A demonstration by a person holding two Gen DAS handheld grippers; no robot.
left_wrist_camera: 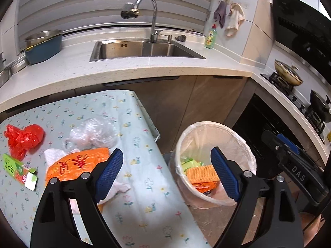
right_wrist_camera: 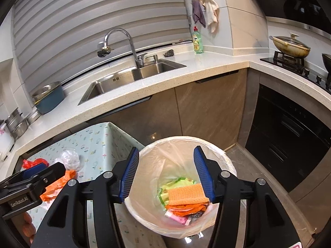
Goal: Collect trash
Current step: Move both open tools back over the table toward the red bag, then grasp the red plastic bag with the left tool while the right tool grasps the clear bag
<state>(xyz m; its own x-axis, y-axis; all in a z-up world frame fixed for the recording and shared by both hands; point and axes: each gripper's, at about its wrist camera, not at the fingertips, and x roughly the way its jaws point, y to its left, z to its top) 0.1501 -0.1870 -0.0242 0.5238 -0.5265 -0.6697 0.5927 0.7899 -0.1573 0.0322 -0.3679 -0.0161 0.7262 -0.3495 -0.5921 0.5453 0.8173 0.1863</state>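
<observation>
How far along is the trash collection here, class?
Done: an orange waffle-textured cloth and wrappers lie in the lined white bin. In hand: nothing; both the left gripper and right gripper are open. Left on the table: red plastic bag, clear crumpled plastic, orange printed bag, green carton.

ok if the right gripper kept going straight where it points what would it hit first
Probably the orange waffle-textured cloth on top of the trash in the lined bin; the open right gripper is aimed into it, though depth is unclear.

A round white trash bin [right_wrist_camera: 209, 144] lined with a translucent bag stands on the floor beside the table, holding an orange waffle cloth [right_wrist_camera: 187, 195] atop green and orange wrappers. On the table lie a red plastic bag [left_wrist_camera: 22, 137], crumpled clear plastic [left_wrist_camera: 94, 133], an orange bag [left_wrist_camera: 77, 164], white tissue [left_wrist_camera: 52, 155] and a green carton [left_wrist_camera: 17, 170].
</observation>
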